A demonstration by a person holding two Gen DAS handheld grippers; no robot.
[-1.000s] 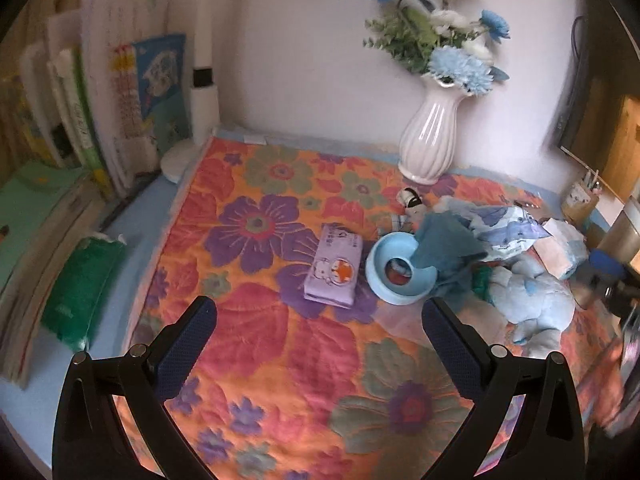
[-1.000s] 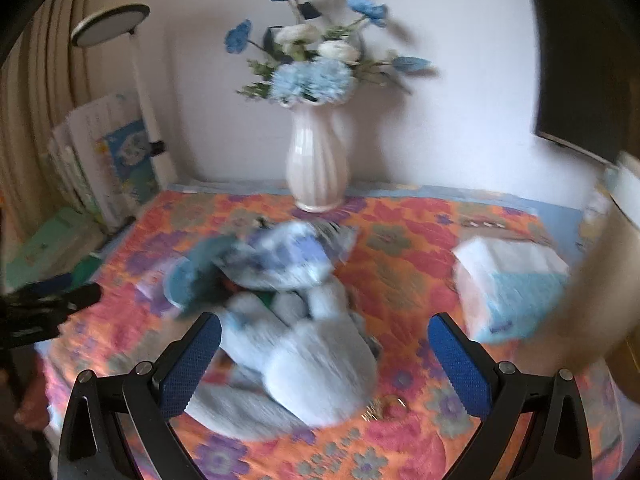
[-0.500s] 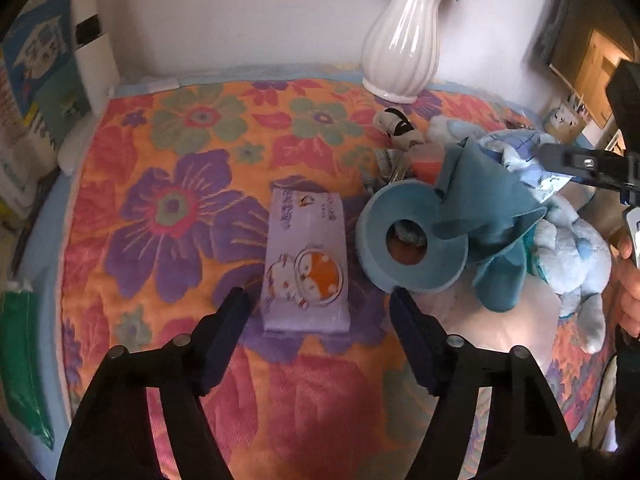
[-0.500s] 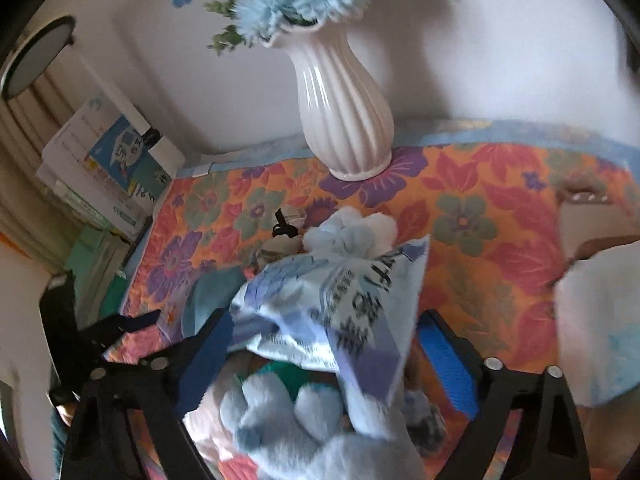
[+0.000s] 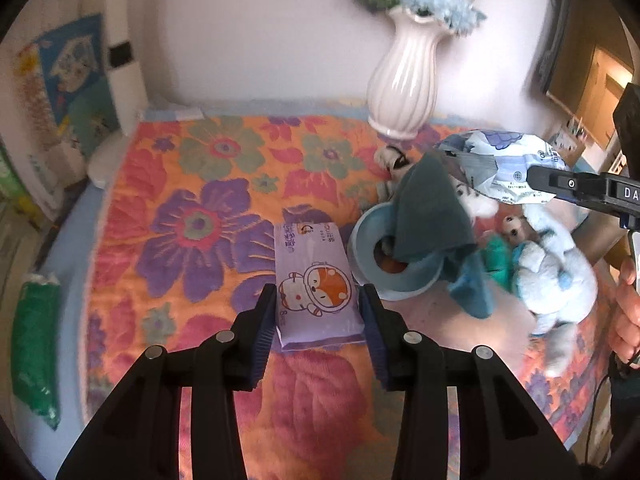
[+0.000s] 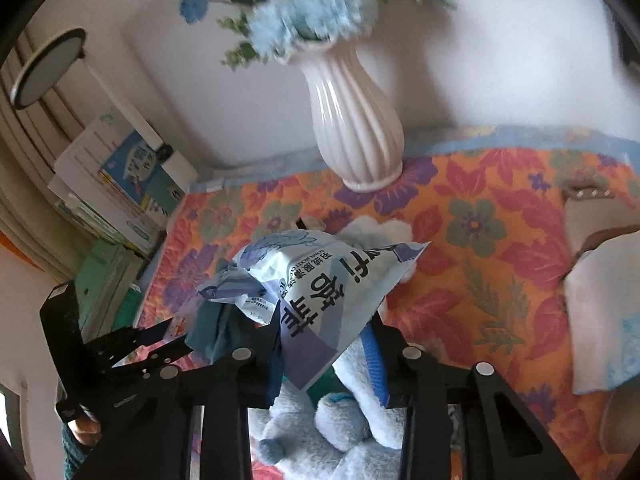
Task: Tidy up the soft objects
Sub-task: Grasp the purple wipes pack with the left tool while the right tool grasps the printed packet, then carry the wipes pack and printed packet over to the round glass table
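Observation:
A purple tissue pack with a cartoon fox (image 5: pixel 316 284) lies on the flowered cloth (image 5: pixel 192 200). My left gripper (image 5: pixel 319 320) has its pads on both sides of the pack's near end. My right gripper (image 6: pixel 326 344) is shut on a white and blue printed soft bag (image 6: pixel 320 284) and holds it above a light blue plush toy (image 6: pixel 344 416). The bag also shows in the left wrist view (image 5: pixel 500 168). A teal cloth (image 5: pixel 432 216) drapes over a blue bowl (image 5: pixel 396 264) beside the plush toy (image 5: pixel 548 276).
A white ribbed vase with blue flowers (image 5: pixel 404 84) stands at the back by the wall. Books (image 5: pixel 68 92) and a green packet (image 5: pixel 34 356) line the left side. A white tissue pack (image 6: pixel 604 312) lies at the right. A lamp (image 6: pixel 48 68) stands at the back left.
My left gripper closed in around the purple pack's near end. My right gripper shut on the printed bag and lifted it above the plush toy.

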